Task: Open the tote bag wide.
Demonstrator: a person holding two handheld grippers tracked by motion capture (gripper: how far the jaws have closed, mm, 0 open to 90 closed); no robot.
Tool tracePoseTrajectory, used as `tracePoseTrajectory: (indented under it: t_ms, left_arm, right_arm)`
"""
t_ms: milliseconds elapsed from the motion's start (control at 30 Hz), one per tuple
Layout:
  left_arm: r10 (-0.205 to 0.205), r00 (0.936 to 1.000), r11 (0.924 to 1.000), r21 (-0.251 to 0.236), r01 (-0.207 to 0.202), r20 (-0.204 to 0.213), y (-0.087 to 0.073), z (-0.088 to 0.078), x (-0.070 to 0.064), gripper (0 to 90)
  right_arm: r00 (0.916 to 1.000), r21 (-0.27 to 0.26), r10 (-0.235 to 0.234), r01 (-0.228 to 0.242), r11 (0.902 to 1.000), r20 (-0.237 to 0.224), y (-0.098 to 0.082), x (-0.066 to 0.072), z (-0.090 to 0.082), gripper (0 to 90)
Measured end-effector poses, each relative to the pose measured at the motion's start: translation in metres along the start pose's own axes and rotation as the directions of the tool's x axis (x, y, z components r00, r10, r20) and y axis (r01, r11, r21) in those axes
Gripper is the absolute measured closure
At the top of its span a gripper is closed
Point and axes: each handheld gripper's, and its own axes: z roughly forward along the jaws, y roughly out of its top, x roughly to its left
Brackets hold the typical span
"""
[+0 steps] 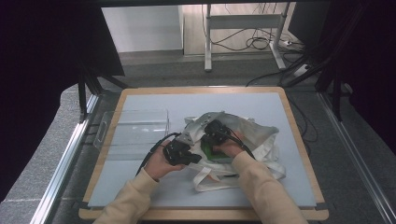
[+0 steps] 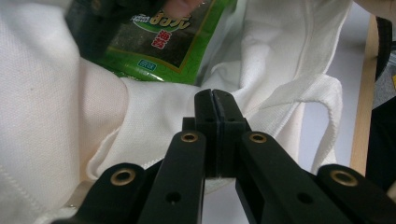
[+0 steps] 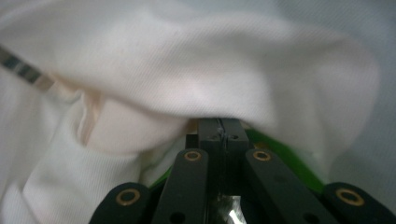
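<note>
My left gripper (image 2: 215,100) pinches the white canvas tote bag (image 2: 56,130); my right gripper (image 3: 219,128), fingers apparently clamping the green foil snack packet (image 2: 159,42), has it half inside.

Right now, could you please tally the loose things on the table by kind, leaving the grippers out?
White cloth tote bag: 1
Green snack packet: 1
Clear plastic tray: 1
Total: 3

Wood-edged table (image 1: 299,140) with grey top, clear plastic tray (image 1: 133,128) at left, white cloth bag (image 1: 261,135) at centre
</note>
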Motion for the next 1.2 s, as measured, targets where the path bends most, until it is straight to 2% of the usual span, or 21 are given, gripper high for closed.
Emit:
tracePoseTrajectory:
  t_ms: [267,733,833,967,1200]
  left_arm:
    - [-0.004,1.0,1.0,0.001,0.004,0.006,-0.001,0.001,0.0,89.8]
    - [0.002,1.0,1.0,0.008,-0.002,-0.001,0.0,0.001,0.0,89.8]
    - [-0.01,0.9999,0.9999,0.0,0.01,0.002,-0.001,0.001,0.0,89.8]
    - [-0.012,0.9999,0.9999,0.002,0.012,0.009,-0.002,0.001,0.002,89.8]
    - [-0.003,1.0,1.0,0.006,0.002,0.006,-0.001,0.001,0.003,89.8]
  right_arm:
    - [0.9979,-0.005,0.064,-0.064,0.9979,-0.002,0.007,-0.006,0.001,88.7]
    - [0.9963,-0.001,0.085,-0.085,0.9963,-0.001,0.012,-0.011,0.006,88.8]
    - [0.9969,0.0,0.078,-0.078,0.9969,0.004,0.012,-0.011,0.004,88.7]
    - [0.9983,0.016,0.058,-0.058,0.9982,0.008,0.01,-0.008,-0.009,88.7]
    - [0.9964,0.003,0.064,-0.064,0.9979,0.056,-0.002,-0.016,-0.051,88.7]
